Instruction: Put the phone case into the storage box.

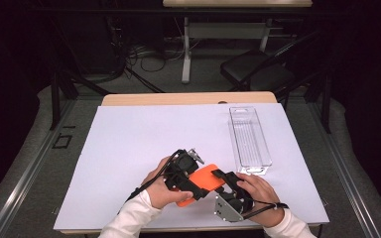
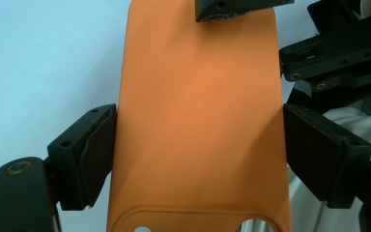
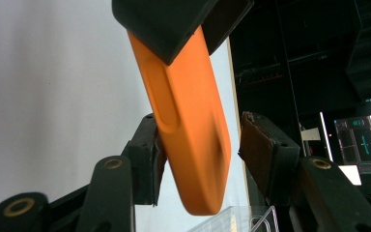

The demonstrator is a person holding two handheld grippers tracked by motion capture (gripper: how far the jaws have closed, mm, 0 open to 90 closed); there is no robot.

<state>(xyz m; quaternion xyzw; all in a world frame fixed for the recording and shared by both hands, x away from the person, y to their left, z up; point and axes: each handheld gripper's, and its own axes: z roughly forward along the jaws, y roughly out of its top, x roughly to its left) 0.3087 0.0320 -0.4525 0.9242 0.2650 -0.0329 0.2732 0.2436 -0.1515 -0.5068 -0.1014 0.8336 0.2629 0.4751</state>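
White sheet [image 1: 129, 148] covers the table. Orange phone case [image 1: 204, 181] is lifted near its front edge, left gripper [image 2: 198, 150] clamped across the case's long sides. Right gripper [image 3: 200, 159] straddles one end, one pad touching, other apart. Case looks light, flexible, smooth; grip the edges. Right gripper view shows side button slot; high view shows clear tray [image 1: 248, 134] well apart.

A white sheet [image 1: 144, 148] covers most of the surface [image 1: 188, 98], whose pale wooden edge shows along the far side. Grey floor [image 1: 25, 173] runs along both flanks, with a dark metal rail [image 1: 30, 163] on the left. Beyond the surface the room is dim: a black chair [image 1: 258, 72] stands at the right, white table legs [image 1: 186, 49] rise at centre, and cables [image 1: 144, 57] lie tangled on the floor. In the right gripper view, lit screens [image 3: 362, 142] glow in the darkness.
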